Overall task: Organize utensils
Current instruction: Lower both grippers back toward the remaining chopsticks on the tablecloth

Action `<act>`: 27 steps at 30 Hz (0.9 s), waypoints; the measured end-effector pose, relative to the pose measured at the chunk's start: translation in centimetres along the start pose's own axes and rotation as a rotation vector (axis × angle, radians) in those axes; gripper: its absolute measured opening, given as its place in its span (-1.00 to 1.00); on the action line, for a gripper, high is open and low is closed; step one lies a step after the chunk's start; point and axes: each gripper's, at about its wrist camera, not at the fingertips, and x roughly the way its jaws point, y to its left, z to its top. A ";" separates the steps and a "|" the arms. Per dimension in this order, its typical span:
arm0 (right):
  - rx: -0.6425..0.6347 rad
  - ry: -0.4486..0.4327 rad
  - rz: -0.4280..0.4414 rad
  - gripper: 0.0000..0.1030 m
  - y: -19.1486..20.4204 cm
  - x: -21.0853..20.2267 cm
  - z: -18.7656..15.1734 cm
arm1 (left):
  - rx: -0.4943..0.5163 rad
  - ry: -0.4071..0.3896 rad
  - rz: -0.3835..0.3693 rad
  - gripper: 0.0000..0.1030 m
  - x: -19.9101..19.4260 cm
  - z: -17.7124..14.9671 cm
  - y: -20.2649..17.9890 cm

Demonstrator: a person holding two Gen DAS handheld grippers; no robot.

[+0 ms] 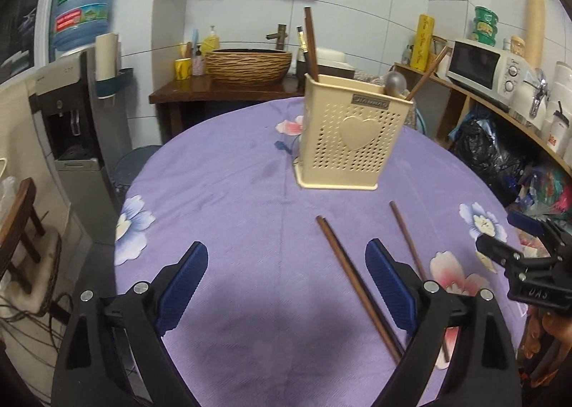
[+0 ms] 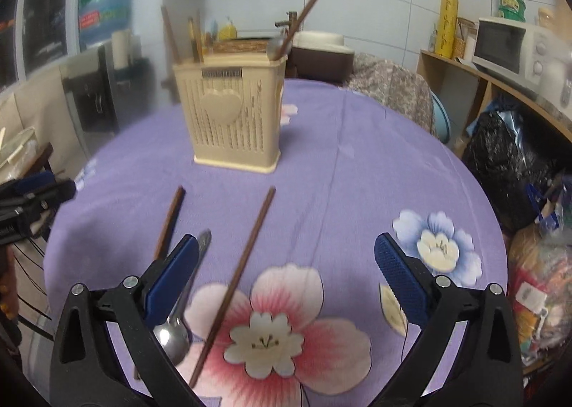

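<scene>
The lower ends of the dark brown wooden chopsticks (image 1: 355, 285) lying in front of the cream perforated plastic utensil holder (image 1: 352, 140) are hidden behind the right finger of the left tool (image 1: 286, 285). In the right wrist view, that holder (image 2: 236, 114) is smeared by blur and its label cannot be read. The shiny steel spoon (image 2: 177, 330) in front of the holder is partly covered by the left finger of the right tool (image 2: 286, 285). The lower parts of the utensils standing in the holder are concealed by its walls.
</scene>
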 end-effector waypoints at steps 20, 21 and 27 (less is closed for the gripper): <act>-0.058 0.260 -0.048 0.88 3.1 4.3 -5.0 | 0.020 0.119 0.023 0.72 1.4 -5.2 -1.3; -0.051 0.270 -0.051 0.89 3.0 4.5 -5.1 | 0.020 0.123 0.020 0.72 1.5 -5.4 -1.4; -0.020 0.281 -0.077 0.89 1.1 4.8 -5.5 | 0.035 0.160 0.000 0.72 2.2 -6.1 -2.1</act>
